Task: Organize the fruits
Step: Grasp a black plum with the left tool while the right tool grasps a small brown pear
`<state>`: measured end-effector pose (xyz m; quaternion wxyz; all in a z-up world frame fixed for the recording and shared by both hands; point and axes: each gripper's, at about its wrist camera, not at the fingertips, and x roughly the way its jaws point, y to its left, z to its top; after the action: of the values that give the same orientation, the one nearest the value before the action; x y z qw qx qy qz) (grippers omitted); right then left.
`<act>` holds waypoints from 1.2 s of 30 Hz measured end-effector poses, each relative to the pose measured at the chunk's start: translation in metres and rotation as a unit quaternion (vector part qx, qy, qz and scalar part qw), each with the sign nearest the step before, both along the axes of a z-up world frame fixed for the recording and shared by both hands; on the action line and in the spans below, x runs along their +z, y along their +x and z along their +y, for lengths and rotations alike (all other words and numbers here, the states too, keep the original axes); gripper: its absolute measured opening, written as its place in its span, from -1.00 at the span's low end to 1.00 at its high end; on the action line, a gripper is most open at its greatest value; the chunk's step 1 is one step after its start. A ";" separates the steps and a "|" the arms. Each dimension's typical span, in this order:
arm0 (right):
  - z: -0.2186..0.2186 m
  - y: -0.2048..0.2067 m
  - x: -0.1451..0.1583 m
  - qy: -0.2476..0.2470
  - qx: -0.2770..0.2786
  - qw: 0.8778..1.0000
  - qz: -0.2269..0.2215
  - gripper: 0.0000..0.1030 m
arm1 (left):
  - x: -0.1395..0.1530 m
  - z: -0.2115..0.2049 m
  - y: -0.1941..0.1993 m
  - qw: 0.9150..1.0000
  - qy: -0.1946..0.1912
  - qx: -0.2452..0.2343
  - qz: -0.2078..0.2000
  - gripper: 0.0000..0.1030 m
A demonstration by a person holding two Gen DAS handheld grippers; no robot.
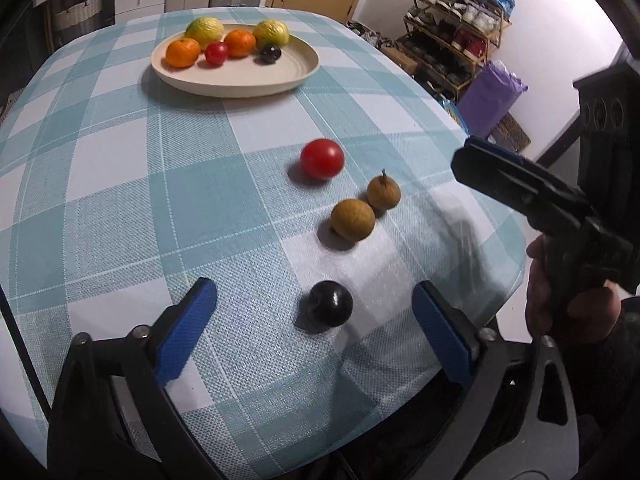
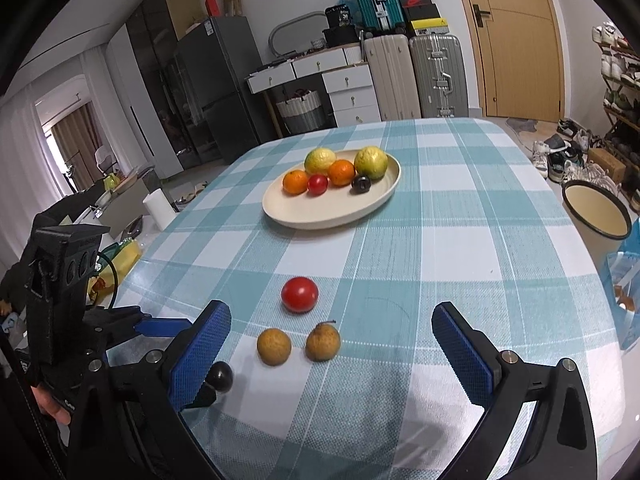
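Observation:
A cream plate [image 1: 240, 80] [image 2: 320, 212] at the far side holds two yellow-green fruits, two oranges, a small red fruit and a dark plum. Loose on the checked cloth lie a red tomato [image 1: 322, 158] [image 2: 300, 294], two brown fruits [image 1: 353, 219] [image 1: 384, 193] [image 2: 274, 346] [image 2: 323, 342] and a dark plum [image 1: 330, 304] [image 2: 221, 376]. My left gripper [image 1: 316, 324] is open, its blue pads either side of the dark plum, apart from it. My right gripper [image 2: 332, 356] is open above the two brown fruits; it shows in the left wrist view [image 1: 520, 188] at the right.
The table's near edge lies just under both grippers. A shoe rack [image 1: 452, 36] and a purple bag [image 1: 490, 98] stand beyond the right edge. A bucket [image 2: 596, 212], suitcases [image 2: 416, 76] and a fridge [image 2: 212, 92] stand around the table.

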<state>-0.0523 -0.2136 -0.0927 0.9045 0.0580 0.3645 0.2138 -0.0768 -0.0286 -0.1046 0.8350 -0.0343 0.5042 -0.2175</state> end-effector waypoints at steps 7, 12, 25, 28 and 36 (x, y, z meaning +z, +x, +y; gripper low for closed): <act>-0.001 0.002 -0.006 0.000 -0.001 1.000 0.011 0.99 | -0.004 -0.008 -0.002 1.000 0.013 -0.024 0.001 -0.03; -0.001 0.003 -0.007 0.002 0.003 1.000 0.014 0.99 | -0.005 -0.012 -0.002 0.999 0.016 -0.039 0.002 -0.58; -0.004 0.004 -0.012 0.009 0.002 1.000 0.024 0.99 | -0.003 -0.009 -0.003 0.999 0.019 -0.038 -0.006 -0.59; -0.006 0.005 -0.014 0.014 0.000 0.999 0.030 0.99 | 0.001 0.000 0.001 0.999 0.015 -0.027 -0.010 -0.59; -0.007 0.006 -0.018 0.021 -0.004 0.999 0.038 0.99 | 0.006 0.019 0.008 1.000 0.007 -0.003 -0.017 -0.59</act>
<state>-0.0463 -0.2209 -0.1106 0.8893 0.0867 0.3940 0.2152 -0.0687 -0.0100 -0.0988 0.8433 -0.0229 0.4912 -0.2169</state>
